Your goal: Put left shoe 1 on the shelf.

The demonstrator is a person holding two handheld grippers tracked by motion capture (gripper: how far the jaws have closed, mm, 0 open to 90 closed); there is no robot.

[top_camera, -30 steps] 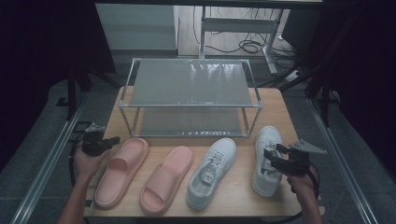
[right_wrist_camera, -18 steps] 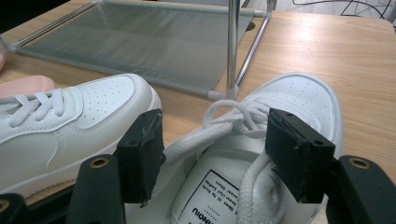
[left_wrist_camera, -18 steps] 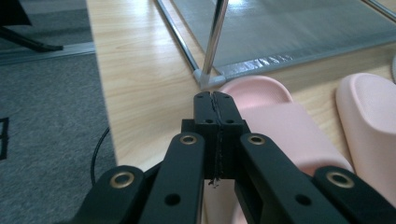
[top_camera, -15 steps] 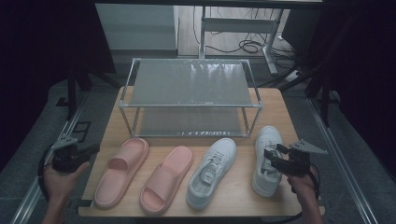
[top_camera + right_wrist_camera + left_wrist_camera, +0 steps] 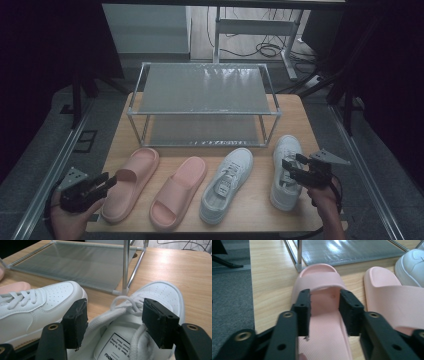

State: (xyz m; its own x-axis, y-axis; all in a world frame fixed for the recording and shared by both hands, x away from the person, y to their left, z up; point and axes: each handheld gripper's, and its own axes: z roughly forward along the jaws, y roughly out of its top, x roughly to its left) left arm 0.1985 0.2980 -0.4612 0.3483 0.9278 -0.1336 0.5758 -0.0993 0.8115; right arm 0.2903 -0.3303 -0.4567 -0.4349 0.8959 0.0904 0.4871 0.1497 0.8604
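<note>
Four shoes lie in a row on the wooden table [image 5: 120, 135]: two pink slippers [image 5: 131, 182] [image 5: 180, 197] and two white sneakers [image 5: 227, 182] [image 5: 285, 170]. My left gripper [image 5: 107, 181] hovers off the table's front-left corner and points at the left slipper's heel. Its jaws have just been opening and stand apart, with nothing pressed between them. In the left gripper view the left gripper [image 5: 325, 312] frames that slipper [image 5: 322, 282]. My right gripper [image 5: 115, 325] is open above the right sneaker [image 5: 160, 295], its pads apart over the laces and opening.
A two-tier metal shoe rack [image 5: 202, 90] stands behind the shoes, with its lower shelf [image 5: 82, 262] close ahead of the sneakers. Dark floor and rails flank the table. Cables lie on the floor beyond it.
My left gripper has drawn back from beside the left slipper, leftward and toward the person, and its jaws have opened. The right gripper and all the shoes stay put.
</note>
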